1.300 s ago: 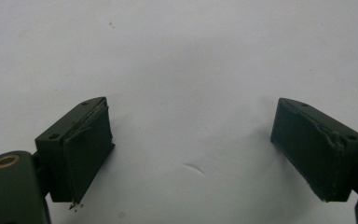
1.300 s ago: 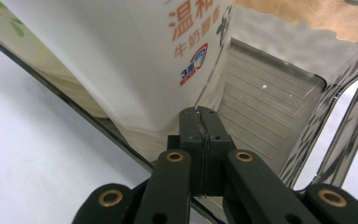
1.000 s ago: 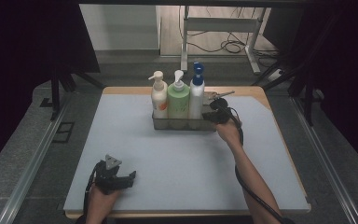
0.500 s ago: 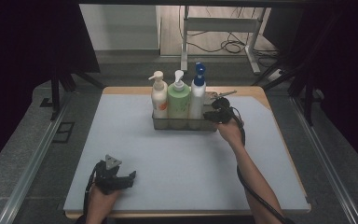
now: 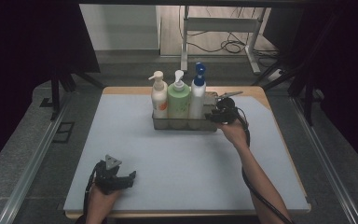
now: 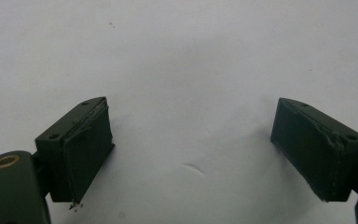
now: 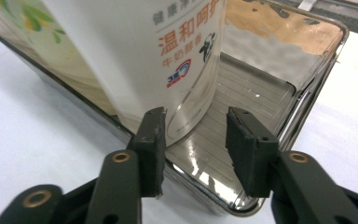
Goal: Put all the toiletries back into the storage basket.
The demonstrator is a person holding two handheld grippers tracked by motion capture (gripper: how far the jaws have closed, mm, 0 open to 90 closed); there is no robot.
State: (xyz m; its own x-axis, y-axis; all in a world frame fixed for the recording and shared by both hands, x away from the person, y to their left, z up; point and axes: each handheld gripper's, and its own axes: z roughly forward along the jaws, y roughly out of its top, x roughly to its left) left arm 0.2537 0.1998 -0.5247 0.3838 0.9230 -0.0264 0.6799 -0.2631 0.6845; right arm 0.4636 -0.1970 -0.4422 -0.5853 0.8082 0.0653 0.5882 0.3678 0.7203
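Observation:
A metal tray (image 5: 184,125) at the back of the mat holds three upright pump bottles: a cream one (image 5: 159,98), a green one (image 5: 179,100) and a white one with a blue pump (image 5: 197,95). My right gripper (image 5: 214,115) is at the tray's right end. In the right gripper view its jaws (image 7: 196,121) have just been opening and stand apart over the tray's near wall (image 7: 214,186), pressing on nothing, with the white bottle (image 7: 158,56) close behind the left jaw. My left gripper (image 5: 129,177) rests at the mat's front left, open over bare mat (image 6: 191,135).
The pale mat (image 5: 182,158) covers a wooden table (image 5: 256,91). Dark rails run along both sides. A metal desk frame (image 5: 214,28) and floor cables (image 5: 228,46) lie beyond the far edge. A cable (image 5: 249,182) trails along my right forearm.
The right hand has shifted very slightly to the right at the tray's end. The left gripper and the bottles have stayed put.

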